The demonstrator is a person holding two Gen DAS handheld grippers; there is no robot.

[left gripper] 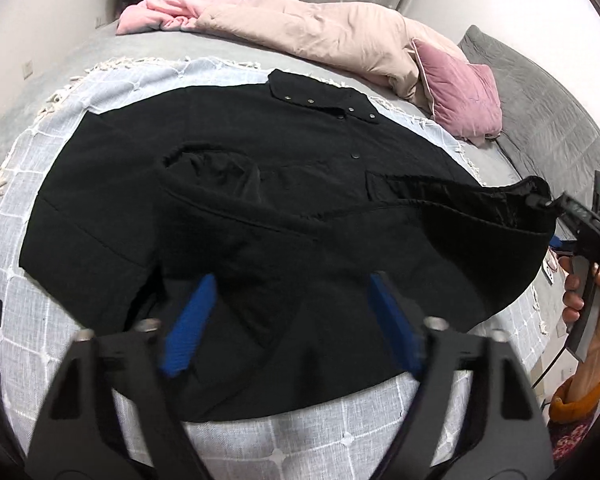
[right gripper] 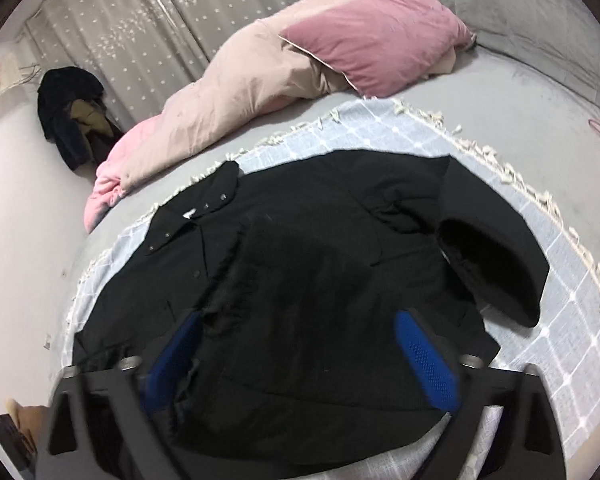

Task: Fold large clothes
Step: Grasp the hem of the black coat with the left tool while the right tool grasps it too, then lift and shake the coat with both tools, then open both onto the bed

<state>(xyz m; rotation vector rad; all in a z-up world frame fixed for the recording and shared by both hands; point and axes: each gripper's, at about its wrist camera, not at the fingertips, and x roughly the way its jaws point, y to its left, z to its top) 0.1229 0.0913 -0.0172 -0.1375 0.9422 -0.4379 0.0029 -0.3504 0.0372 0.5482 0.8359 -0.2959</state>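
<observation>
A large black snap-button jacket (left gripper: 260, 200) (right gripper: 320, 260) lies spread on a pale checked throw (left gripper: 52, 128) (right gripper: 540, 248) on the bed, with one sleeve folded across its front. My left gripper (left gripper: 292, 280) hovers over the near hem, its blue pads wide apart and not pressing the cloth. My right gripper (right gripper: 300, 318) stands open over the opposite side, with black fabric between its jaws and overlapping its left pad. In the left wrist view a raised fold of jacket runs towards the right gripper (left gripper: 558, 242), which a hand (left gripper: 576, 296) holds at the bed's right edge.
A beige duvet (left gripper: 320, 32) (right gripper: 240, 80), a pink blanket (left gripper: 172, 8) and a mauve pillow (left gripper: 456, 92) (right gripper: 372, 52) are heaped along the far side of the grey bed. The grey headboard (left gripper: 540, 100) stands to the right. Dark clothes (right gripper: 68, 120) hang by the curtain.
</observation>
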